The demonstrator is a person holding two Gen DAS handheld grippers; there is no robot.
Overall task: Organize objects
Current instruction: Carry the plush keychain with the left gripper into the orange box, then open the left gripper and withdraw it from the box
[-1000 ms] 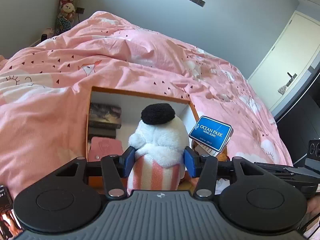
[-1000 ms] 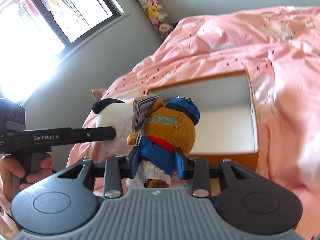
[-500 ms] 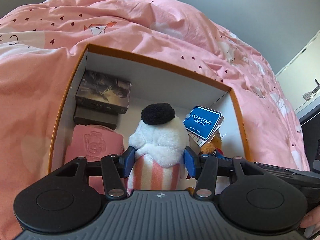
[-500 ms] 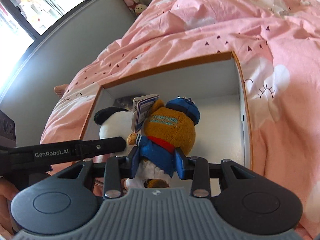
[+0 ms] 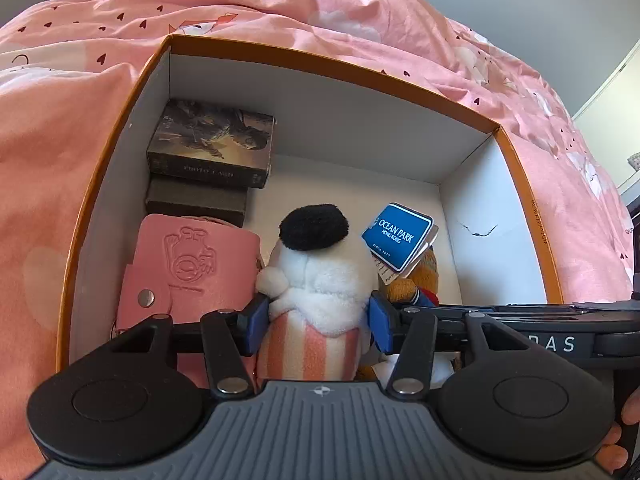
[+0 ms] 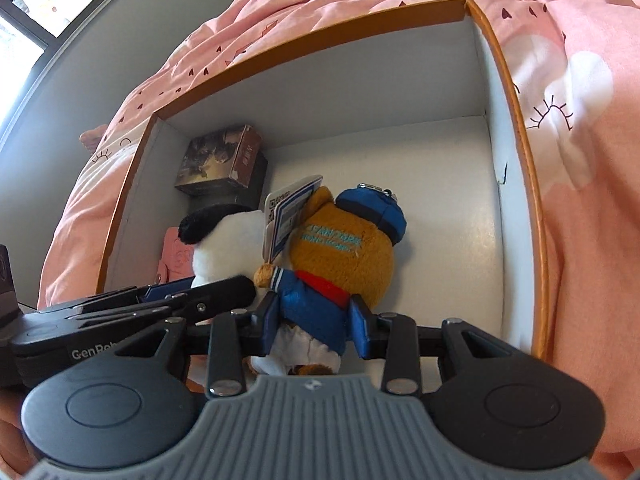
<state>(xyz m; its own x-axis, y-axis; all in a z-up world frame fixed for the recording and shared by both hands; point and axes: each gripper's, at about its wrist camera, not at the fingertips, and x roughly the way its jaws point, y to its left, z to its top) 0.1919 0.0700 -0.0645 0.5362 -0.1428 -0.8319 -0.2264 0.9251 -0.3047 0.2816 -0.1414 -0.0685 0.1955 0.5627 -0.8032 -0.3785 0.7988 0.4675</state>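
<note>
Holding a plush apiece, the person has both grippers tipped down into the orange-edged cardboard box (image 5: 120, 148) that sits on the bed's pink duvet (image 5: 60, 128). The left gripper (image 5: 316, 322) is clamped on the white plush with the black cap (image 5: 316, 264), its blue pads pressed into the pink-striped lower body; the right gripper (image 6: 316, 312) is clamped on the brown bear plush in the blue jacket and cap (image 6: 340, 252), pinching it at the waist. The two toys hang side by side just above the white floor of the box, the bear's blue Ocean Park hang tag (image 5: 398, 236) leaning against the white toy's head. To their left, against the box wall, lie a pink snap-button wallet (image 5: 188, 272) and two stacked dark card boxes (image 5: 212, 148); the floor to the right looks bare. Both toys look light and very soft, so I'd judge the pads sink in rather than slip, and the fuzzy fabric gives plenty of friction. The torso, where each is held now, seems the sensible place, since a head, limb or the paper tag would flop or tear. Nothing here seems fragile, though soft toys may topple once let go, so setting them against a neighbour or a wall should keep them upright.
</note>
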